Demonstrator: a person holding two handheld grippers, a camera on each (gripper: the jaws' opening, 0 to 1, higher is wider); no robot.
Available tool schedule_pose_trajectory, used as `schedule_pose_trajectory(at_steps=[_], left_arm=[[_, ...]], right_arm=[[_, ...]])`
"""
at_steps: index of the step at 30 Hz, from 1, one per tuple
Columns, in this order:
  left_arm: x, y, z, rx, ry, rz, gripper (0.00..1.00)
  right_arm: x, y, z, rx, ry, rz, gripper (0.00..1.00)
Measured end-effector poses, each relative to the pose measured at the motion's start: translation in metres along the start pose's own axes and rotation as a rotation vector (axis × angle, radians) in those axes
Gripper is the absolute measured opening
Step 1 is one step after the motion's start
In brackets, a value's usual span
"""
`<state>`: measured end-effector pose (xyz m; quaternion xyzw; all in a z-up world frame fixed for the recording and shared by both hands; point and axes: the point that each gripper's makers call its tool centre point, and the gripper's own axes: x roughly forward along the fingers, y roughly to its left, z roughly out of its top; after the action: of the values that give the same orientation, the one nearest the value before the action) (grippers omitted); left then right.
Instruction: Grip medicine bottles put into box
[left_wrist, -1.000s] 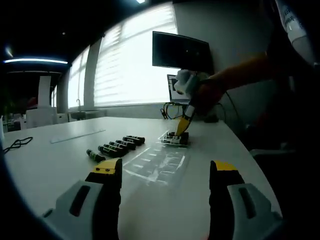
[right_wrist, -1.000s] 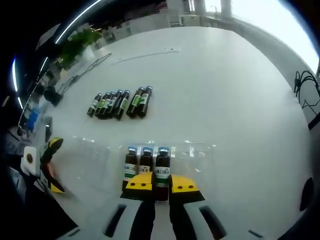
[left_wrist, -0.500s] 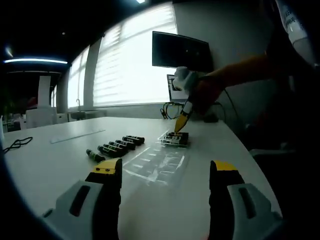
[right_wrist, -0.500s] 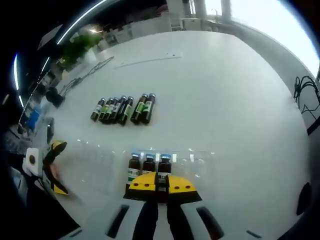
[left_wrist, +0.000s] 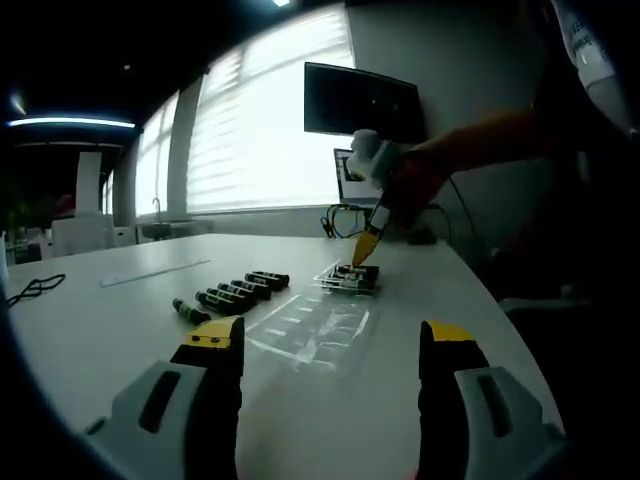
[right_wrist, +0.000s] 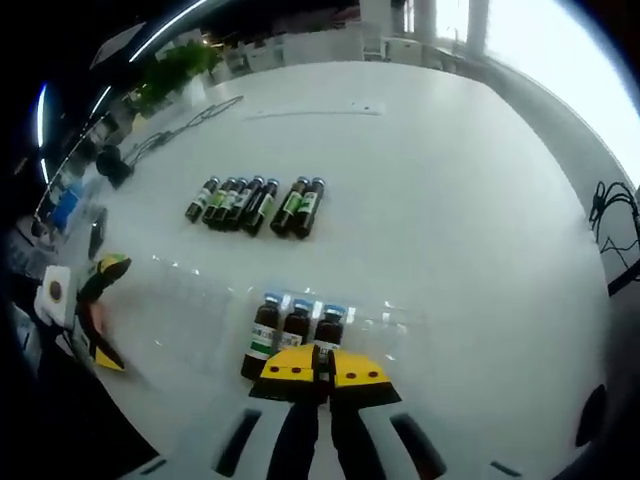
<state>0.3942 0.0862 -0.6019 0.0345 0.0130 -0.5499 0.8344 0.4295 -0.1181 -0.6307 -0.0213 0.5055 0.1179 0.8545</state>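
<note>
bottles in clear tray (right_wrist: 210, 300): three (right_wrist: 296, 326) stood seated; loose row (right_wrist: 256, 203) beyond tray remained. right gripper (right_wrist: 322, 366) closed, empty, above them; left gripper (left_wrist: 330, 340) open, idle.

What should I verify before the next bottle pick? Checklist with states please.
1. Right gripper free of load: ok, jaws closed together with nothing between them, tips just short of the tray.
2. Placed bottles seated: ok, three lie side by side in the clear tray.
3. Free slots left in the tray: ok, clear compartments beside the three.
4. Supply ready: ok, loose bottles lie in a row on the table.
5. Left gripper out of the way: ok, open, empty, short of the tray.
6. Exact count of loose bottles: cannot tell, too tightly packed.
</note>
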Motion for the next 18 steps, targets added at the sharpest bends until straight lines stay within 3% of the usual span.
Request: schedule_pose_trajectory(at_steps=[9, 10, 12, 18], left_arm=[[0.0, 0.0, 0.0, 0.0, 0.0, 0.0, 0.63], [0.0, 0.0, 0.0, 0.0, 0.0, 0.0, 0.63], [0.0, 0.0, 0.0, -0.001, 0.0, 0.001, 0.63], [0.0, 0.0, 0.0, -0.002, 0.0, 0.001, 0.63]], right_arm=[[0.001, 0.001, -0.001, 0.017, -0.006, 0.001, 0.0], [0.005, 0.002, -0.009, 0.01, 0.032, -0.003, 0.0], [0.005, -0.002, -0.012, 0.005, 0.028, -0.005, 0.0], [0.005, -0.001, -0.002, 0.043, 0.007, 0.007, 0.0]])
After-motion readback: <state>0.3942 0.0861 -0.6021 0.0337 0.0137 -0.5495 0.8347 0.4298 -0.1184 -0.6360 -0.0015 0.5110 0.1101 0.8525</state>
